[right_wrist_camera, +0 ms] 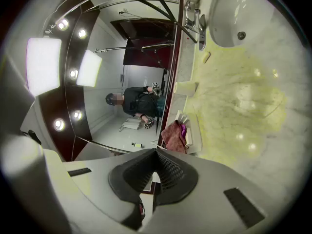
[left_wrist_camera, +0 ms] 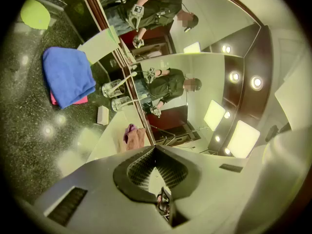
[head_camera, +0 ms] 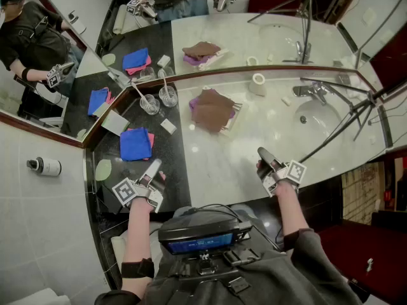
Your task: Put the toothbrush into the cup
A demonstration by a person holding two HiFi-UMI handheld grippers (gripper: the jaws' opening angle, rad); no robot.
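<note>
Two clear glass cups stand by the mirror at the back of the dark counter. A white toothbrush leans out of the left cup, and another white stick rises from the right one. My left gripper hovers near the counter's front edge, well short of the cups, shut and empty. My right gripper is over the pale marble, also shut and empty. In the left gripper view, the cups and a toothbrush lie far beyond the closed jaw tips. The right gripper view has its tips pointing along the marble.
A folded blue towel on a pink cloth lies ahead of the left gripper, with a green disc to its left. A small white block, a brown towel, a white roll, faucet, sink and black tripod legs stand further right.
</note>
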